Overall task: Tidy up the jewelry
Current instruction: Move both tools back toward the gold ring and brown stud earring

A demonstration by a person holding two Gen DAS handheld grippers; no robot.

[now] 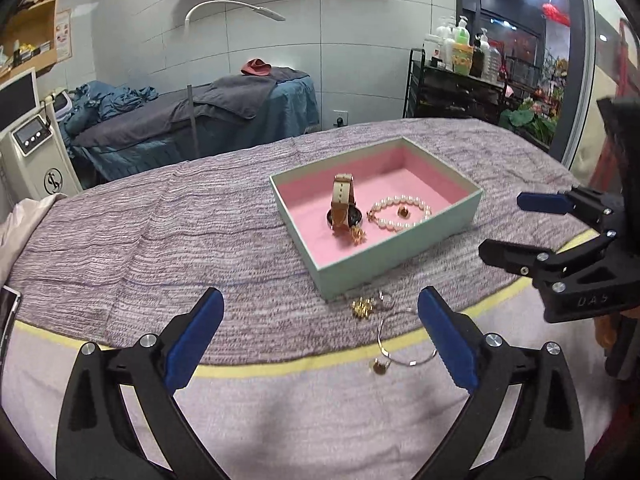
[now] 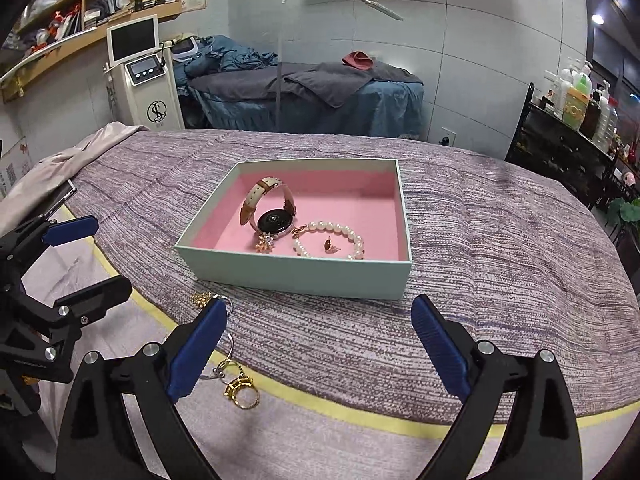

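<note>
Left wrist view: left gripper [image 1: 320,322], jaws apart and empty, hovers before the box [image 1: 340,268]; bangle [image 1: 404,344] lies just beside its right finger.

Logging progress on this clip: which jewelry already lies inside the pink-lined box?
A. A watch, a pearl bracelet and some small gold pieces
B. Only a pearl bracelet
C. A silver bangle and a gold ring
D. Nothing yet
A: inside the box lie the watch, the pearl bracelet and small gold pieces, while the silver bangle and other gold items lie on the cloth outside it.
</note>
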